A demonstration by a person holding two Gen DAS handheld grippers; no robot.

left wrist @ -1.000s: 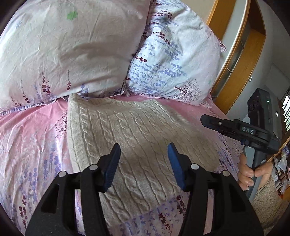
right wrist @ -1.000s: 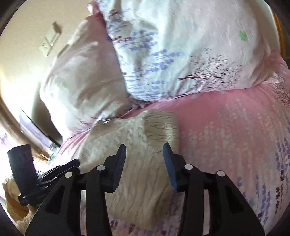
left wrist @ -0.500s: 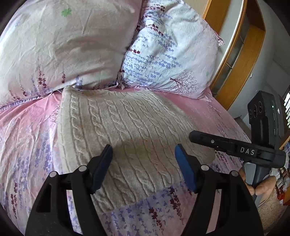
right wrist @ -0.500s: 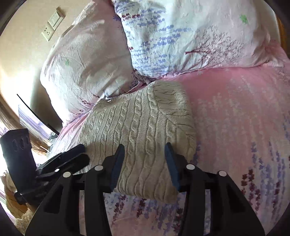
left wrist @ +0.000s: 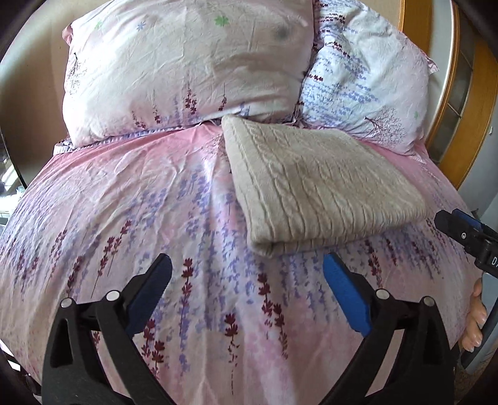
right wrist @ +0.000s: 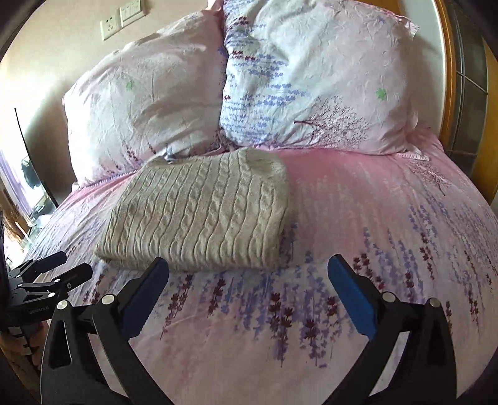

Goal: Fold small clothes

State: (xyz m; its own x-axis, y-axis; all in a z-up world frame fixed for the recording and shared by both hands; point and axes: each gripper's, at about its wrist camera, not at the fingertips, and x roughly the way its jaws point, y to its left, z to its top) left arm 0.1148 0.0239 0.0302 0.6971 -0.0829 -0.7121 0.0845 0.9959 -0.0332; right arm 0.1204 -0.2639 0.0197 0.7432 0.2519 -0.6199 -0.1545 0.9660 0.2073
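Observation:
A cream cable-knit sweater (left wrist: pixel 317 183) lies folded in a neat rectangle on the pink flowered bed, its far edge against the pillows; it also shows in the right wrist view (right wrist: pixel 202 215). My left gripper (left wrist: pixel 246 289) is wide open and empty, held above the bedsheet short of the sweater's near left corner. My right gripper (right wrist: pixel 247 289) is wide open and empty, short of the sweater's near edge. Each gripper shows at the edge of the other's view: the right gripper (left wrist: pixel 467 236) and the left gripper (right wrist: pixel 46 277).
Two flowered pillows (left wrist: pixel 186 68) (left wrist: pixel 367 81) lean at the head of the bed. The pink sheet (right wrist: pixel 389 233) spreads around the sweater. A wooden bed frame (left wrist: pixel 467 102) stands on the right. A wall socket (right wrist: pixel 110 26) sits above the pillows.
Both grippers have pulled back from over the sweater toward me and opened wider. The sweater stays folded on the bed.

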